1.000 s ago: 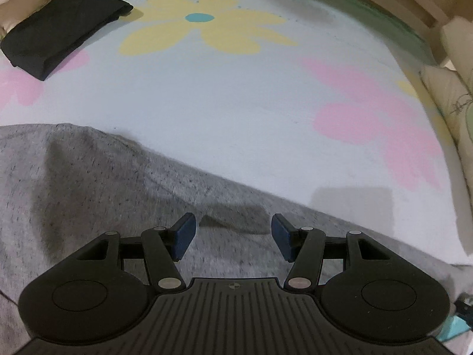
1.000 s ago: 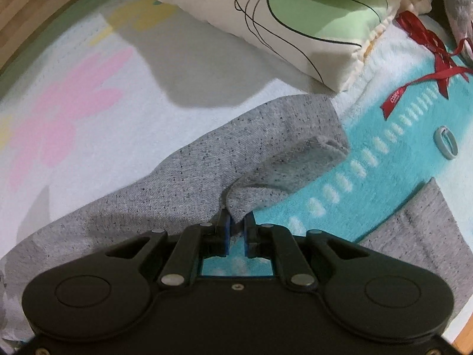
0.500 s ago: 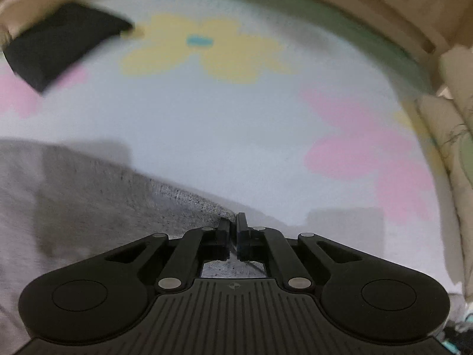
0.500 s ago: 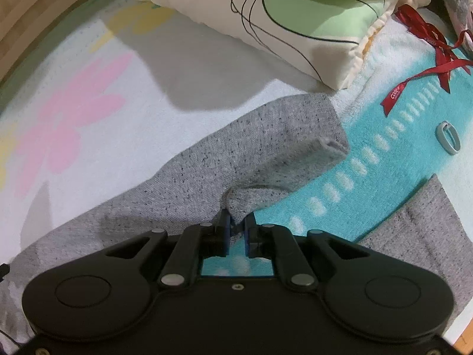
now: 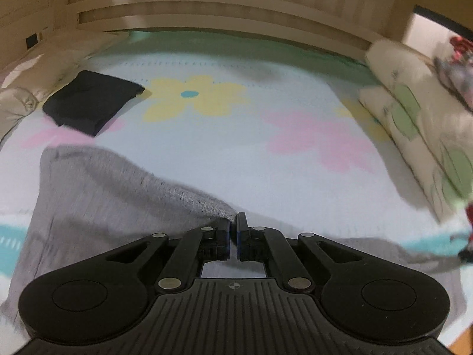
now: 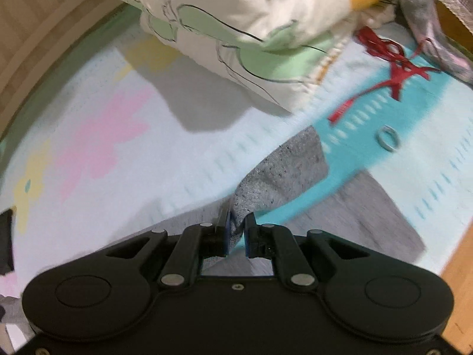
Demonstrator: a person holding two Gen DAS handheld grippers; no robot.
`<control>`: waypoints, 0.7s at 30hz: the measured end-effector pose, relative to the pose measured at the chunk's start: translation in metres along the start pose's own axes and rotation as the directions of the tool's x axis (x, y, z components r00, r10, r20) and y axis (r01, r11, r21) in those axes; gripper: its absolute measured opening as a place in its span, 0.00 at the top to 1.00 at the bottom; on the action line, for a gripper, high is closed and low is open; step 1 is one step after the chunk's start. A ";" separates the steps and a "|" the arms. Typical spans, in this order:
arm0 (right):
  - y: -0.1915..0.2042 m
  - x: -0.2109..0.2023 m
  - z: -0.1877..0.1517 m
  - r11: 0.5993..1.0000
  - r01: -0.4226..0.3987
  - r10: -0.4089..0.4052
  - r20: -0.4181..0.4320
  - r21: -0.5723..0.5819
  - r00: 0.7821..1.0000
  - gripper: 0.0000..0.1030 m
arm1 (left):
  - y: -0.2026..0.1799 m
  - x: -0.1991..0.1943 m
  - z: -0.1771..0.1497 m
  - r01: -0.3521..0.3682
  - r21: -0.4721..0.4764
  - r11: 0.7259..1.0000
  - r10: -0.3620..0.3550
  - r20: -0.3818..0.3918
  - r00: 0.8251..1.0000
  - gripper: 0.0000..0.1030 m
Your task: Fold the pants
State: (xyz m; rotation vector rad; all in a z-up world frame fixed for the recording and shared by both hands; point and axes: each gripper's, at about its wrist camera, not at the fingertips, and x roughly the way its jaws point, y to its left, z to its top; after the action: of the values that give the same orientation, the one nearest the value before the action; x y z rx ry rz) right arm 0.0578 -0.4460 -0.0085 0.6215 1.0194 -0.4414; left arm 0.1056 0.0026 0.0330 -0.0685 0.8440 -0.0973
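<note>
The grey speckled pants (image 5: 97, 195) lie on a flowered bed cover (image 5: 242, 153). My left gripper (image 5: 233, 232) is shut on the pants' ribbed edge and holds it raised off the bed. In the right wrist view, my right gripper (image 6: 236, 227) is shut on a leg end of the pants (image 6: 283, 174), lifted above the cover. The other leg (image 6: 363, 216) lies flat on the bed to the right.
A folded black garment (image 5: 88, 103) lies at the far left. A cream and green quilt (image 6: 242, 29) is piled at the right. A red ribbon (image 6: 393, 68) and a small ring (image 6: 387, 139) lie on the teal stripe. A wooden bed frame (image 5: 207, 14) runs behind.
My left gripper closed on the pants' edge and lifted it. My right gripper rose with the leg end, pulling it off the bed. Both views now sit higher.
</note>
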 end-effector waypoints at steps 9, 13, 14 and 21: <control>-0.041 0.010 -0.048 0.997 0.080 -0.081 -0.134 -0.012 0.988 0.87 | -0.011 0.015 -0.083 -0.038 0.125 0.991 0.053 -0.121 0.991 0.96; -0.059 0.026 -0.062 0.992 0.124 -0.121 -0.208 0.002 0.971 0.84 | -0.020 0.036 -0.101 -0.056 0.201 0.978 0.092 -0.174 0.980 0.97; -0.064 0.029 -0.063 0.990 0.143 -0.139 -0.215 0.002 0.967 0.78 | -0.021 0.043 -0.103 -0.061 0.210 0.976 0.102 -0.191 0.976 0.96; -0.121 0.001 -0.043 0.977 0.114 -0.103 -0.071 0.182 0.992 0.54 | -0.026 0.057 -0.106 -0.069 0.226 0.972 0.113 -0.186 0.976 0.97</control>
State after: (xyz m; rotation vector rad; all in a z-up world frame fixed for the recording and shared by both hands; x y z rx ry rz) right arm -0.0432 -0.5073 -0.0581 0.7519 1.0820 -0.6219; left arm 0.0621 -0.0321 -0.0766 0.1897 1.0287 -0.1110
